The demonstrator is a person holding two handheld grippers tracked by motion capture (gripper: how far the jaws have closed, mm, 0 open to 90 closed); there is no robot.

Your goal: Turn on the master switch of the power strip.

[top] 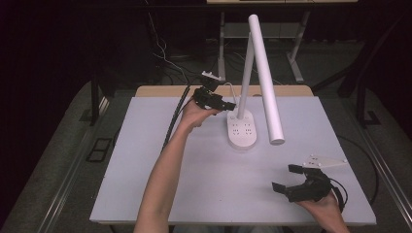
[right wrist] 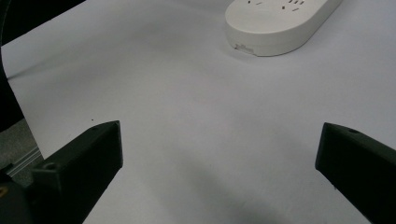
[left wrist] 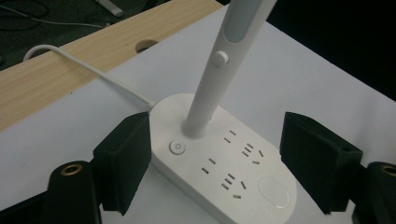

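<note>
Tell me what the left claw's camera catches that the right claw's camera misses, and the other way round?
Left gripper view: the lamp's stem with its small knob, the power button, the white cord and the wooden edge. Right gripper view: the base's near end with a chipped-looking mark. Both: the socket base, the white table, and open black jaws.

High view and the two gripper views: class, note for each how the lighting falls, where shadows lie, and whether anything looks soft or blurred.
High view: table evenly lit, surroundings dark; lamp bright, nearly washed out. Left gripper view: lamp base sharp, a soft sheen on its round pad; the left gripper jaws look slightly soft. Right gripper view: faint shadow on the table between the right gripper jaws, which are blurred.
</note>
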